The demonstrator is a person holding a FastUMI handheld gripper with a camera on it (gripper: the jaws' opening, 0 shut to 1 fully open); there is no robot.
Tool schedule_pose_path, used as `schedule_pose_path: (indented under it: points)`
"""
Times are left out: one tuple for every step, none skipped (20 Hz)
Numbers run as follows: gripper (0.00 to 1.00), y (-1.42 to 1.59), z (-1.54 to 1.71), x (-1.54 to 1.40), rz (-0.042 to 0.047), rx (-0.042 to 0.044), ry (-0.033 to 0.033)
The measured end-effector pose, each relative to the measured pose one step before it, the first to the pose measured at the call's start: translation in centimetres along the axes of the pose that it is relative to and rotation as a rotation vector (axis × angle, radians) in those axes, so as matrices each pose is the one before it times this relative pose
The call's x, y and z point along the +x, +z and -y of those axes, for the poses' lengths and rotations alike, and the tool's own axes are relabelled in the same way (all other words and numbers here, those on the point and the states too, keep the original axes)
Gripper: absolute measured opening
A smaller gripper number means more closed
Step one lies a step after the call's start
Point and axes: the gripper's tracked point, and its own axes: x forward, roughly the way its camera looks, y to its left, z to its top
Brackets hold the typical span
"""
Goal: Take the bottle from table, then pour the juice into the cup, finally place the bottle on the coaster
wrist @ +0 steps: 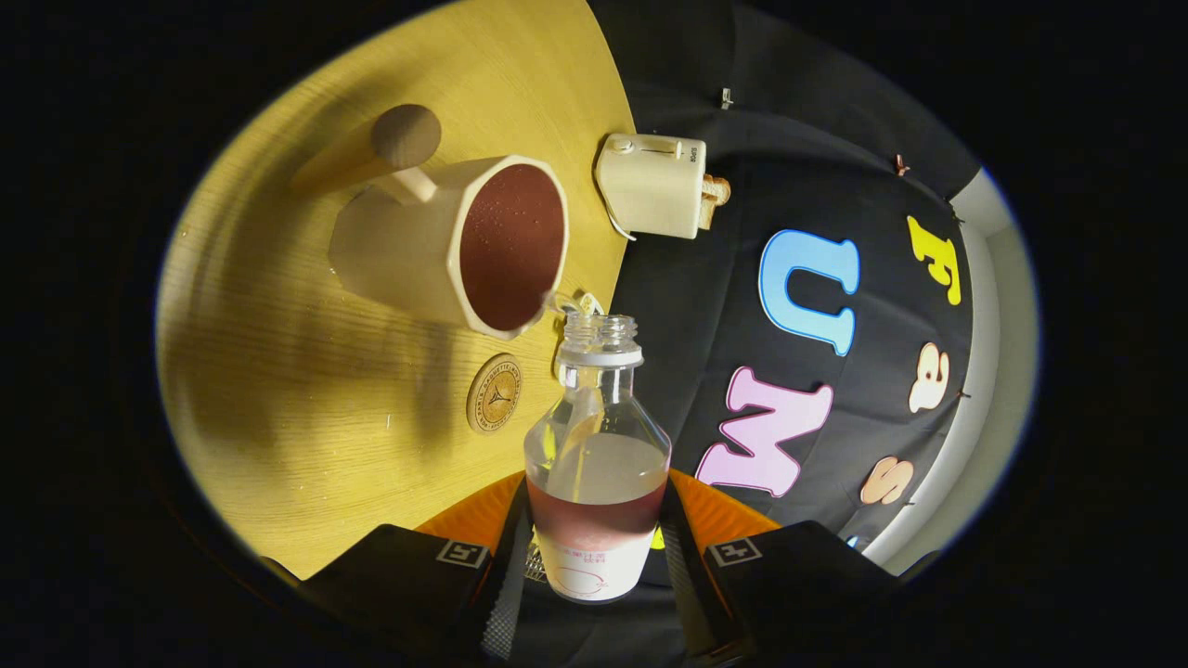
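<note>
Bottle [597,464] clear, uncapped, little red juice left, clamped in gripper [594,557].

Cream cup [399,246], dark-red juice [512,246]

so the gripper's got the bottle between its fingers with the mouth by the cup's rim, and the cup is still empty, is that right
Not quite: the cup is not empty. The gripper view shows dark red juice inside it. The rest holds: the gripper has the bottle clamped between its fingers, with the mouth by the cup's rim.
</note>
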Motion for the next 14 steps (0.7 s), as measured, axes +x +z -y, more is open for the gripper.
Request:
schedule_pose_path:
  points:
    - [0.7, 0.001, -0.068, 0.029, 0.00135, -0.00431, 0.00105]
    - [0.7, -0.099, 0.093, -0.016, 0.00058, -0.0032, 0.00044]
    - [0.7, 0.045, -0.021, -0.003, 0.00065, -0.00492, 0.00067]
    - [0.7, 0.005, 0.044, -0.02, 0.00223, -0.00769, -0.00153]
    - [0.7, 0.118, 0.068, -0.011, 0.00198, -0.00925, -0.00216]
    - [0.7, 0.001, -0.057, 0.138, 0.00171, -0.00746, -0.00197]
    - [0.7, -0.08, -0.061, -0.046, 0.00164, -0.00376, -0.00041]
    - [0.7, -0.078, 0.088, 0.033, -0.00014, -0.00391, -0.00027]
    - [0.7, -0.035, -0.075, -0.032, 0.0, -0.00534, -0.00093]
    - [0.7, 0.019, 0.04, 0.115, 0.00032, -0.00674, -0.00183]
    - [0.7, -0.032, 0.073, -0.089, 0.00144, -0.00592, -0.00182]
    - [0.7, 0.109, 0.087, 0.061, 0.00098, -0.00652, -0.0037]
    - [0.7, 0.031, 0.182, -0.129, 0.00157, -0.00509, -0.00276]
    - [0.7, -0.012, 0.04, 0.105, 0.00112, -0.00448, -0.00391]
